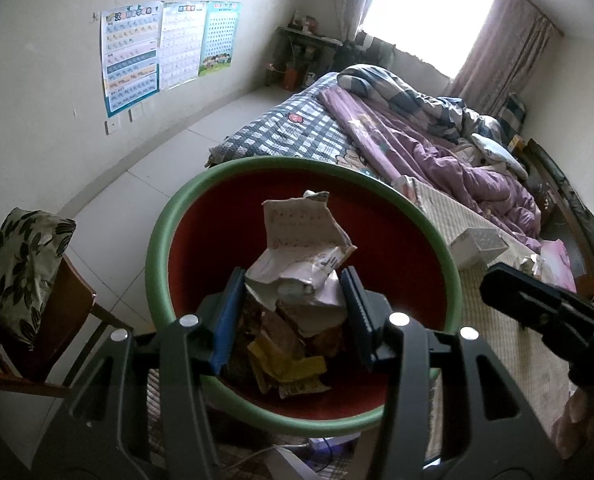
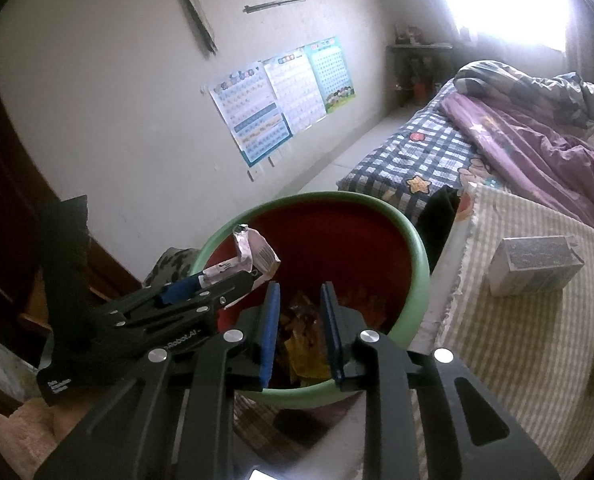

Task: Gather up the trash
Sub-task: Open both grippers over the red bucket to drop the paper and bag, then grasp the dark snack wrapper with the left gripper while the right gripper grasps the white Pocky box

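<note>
Bedroom scene: unmade bed with purple quilt (image 1: 437, 148) and a striped woven mat (image 2: 517, 320), with a round green-rimmed, red-lined plastic bin (image 1: 165, 240) at its edge. Left gripper (image 1: 293, 312) clamps a crumpled white paper wad (image 1: 301, 248) directly above the bin opening, over the wrappers already inside. Right gripper (image 2: 299, 332) hangs above the same bin, jaws narrow with nothing between them. Risk: the wad is bulky and held by its lower part, so on release it may catch a pad or bounce off the rim onto the floor. A small grey-white carton (image 2: 533, 264) sits on the mat, still uncollected. Bin bottom is hidden under litter; a dark item at the mat's right edge is cut off and unidentifiable.
</note>
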The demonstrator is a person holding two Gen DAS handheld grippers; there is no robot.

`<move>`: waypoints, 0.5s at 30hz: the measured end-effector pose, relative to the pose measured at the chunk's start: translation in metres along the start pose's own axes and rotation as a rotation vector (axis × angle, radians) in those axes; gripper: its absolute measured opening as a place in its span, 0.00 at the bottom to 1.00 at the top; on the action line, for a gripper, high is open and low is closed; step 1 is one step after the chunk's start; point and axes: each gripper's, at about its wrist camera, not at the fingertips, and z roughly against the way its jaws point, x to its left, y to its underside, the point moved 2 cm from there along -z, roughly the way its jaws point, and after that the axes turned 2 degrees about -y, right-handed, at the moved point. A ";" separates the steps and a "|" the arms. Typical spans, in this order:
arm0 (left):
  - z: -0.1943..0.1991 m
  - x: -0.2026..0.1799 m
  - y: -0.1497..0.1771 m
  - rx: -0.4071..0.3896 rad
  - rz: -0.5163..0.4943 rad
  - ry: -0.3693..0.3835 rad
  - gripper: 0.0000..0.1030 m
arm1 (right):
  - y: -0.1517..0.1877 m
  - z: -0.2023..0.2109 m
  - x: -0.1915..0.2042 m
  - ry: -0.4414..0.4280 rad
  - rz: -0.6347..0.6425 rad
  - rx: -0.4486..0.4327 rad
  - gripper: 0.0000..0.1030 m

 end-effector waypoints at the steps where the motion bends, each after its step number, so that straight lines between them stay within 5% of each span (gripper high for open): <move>1: 0.000 0.000 0.001 0.001 -0.002 -0.004 0.47 | 0.001 0.002 -0.001 0.001 -0.006 -0.005 0.22; 4: -0.001 -0.002 0.003 -0.002 -0.008 -0.014 0.62 | 0.003 0.009 -0.005 0.003 -0.021 -0.014 0.23; 7: -0.001 -0.006 0.006 -0.005 -0.013 -0.020 0.64 | 0.006 0.016 -0.011 0.015 -0.035 -0.024 0.31; 15: 0.007 -0.035 0.009 -0.032 -0.032 -0.006 0.65 | 0.026 0.048 -0.047 0.068 -0.115 -0.044 0.35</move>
